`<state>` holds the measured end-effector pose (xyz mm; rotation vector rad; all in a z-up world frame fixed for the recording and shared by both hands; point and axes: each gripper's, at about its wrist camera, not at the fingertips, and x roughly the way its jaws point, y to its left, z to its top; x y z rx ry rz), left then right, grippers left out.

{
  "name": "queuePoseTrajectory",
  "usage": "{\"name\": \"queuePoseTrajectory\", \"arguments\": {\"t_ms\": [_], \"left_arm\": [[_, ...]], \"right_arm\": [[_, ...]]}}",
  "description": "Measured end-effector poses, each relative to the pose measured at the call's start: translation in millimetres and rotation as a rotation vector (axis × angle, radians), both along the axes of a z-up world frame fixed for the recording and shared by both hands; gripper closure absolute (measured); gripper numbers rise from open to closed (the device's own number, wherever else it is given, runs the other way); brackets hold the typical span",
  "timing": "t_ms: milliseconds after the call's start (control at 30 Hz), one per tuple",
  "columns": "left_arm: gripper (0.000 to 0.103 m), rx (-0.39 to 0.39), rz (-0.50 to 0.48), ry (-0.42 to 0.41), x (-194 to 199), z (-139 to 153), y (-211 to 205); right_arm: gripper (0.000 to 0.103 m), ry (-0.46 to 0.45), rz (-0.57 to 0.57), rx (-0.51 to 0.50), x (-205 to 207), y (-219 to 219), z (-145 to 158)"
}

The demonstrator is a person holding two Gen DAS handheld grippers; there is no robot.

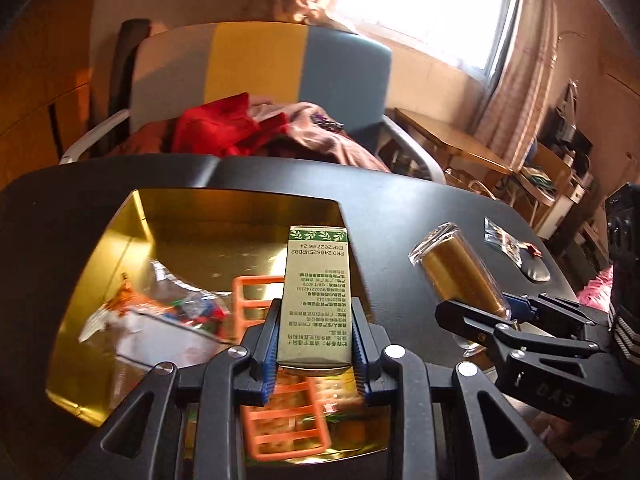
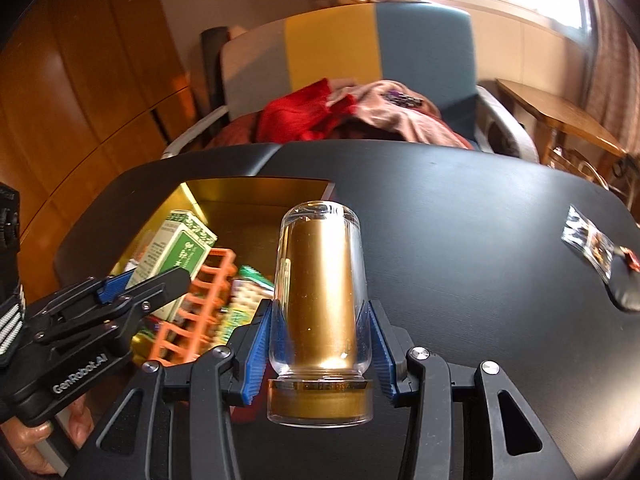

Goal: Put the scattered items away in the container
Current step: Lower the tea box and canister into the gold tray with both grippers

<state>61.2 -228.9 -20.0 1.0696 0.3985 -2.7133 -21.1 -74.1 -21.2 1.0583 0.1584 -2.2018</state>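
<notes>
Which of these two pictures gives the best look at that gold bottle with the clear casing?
The right wrist view: the gold bottle fills the centre, gripped between the right gripper's blue pads, base towards the camera. The left wrist view shows the same bottle smaller, off to the right, seen from the side over the black table.

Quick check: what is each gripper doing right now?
Left gripper: shut on the green-and-white box.
Right gripper: shut on the gold bottle.

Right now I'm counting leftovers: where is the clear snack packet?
The clear snack packet lies on the black table, far right in both views, beside a dark pad.
</notes>
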Motion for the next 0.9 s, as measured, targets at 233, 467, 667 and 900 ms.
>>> {"name": "queuePoseTrajectory", "arguments": {"t_ms": [233,467,667,900], "left_arm": [[0.073,-0.01,0.082,-0.013,18.8,-7.0,-26.7],[0.073,-0.016,0.138,-0.025,31.8,-11.9,-46.7],[0.073,-0.033,0.158,-0.039,33.0,-15.5,-53.8],[0.073,-0.023,0.173,-0.068,31.0,-23.1,-63.3]], "right_arm": [[0.057,0.014,0.085,0.005,16.0,-40.4,-1.5],[0.057,0.008,0.13,0.012,25.8,-64.4,-8.7],[0.057,-0.011,0.134,0.018,25.9,-75.8,-17.2],[0.057,-0.036,0.137,0.029,19.9,-87.2,-26.4]]}}
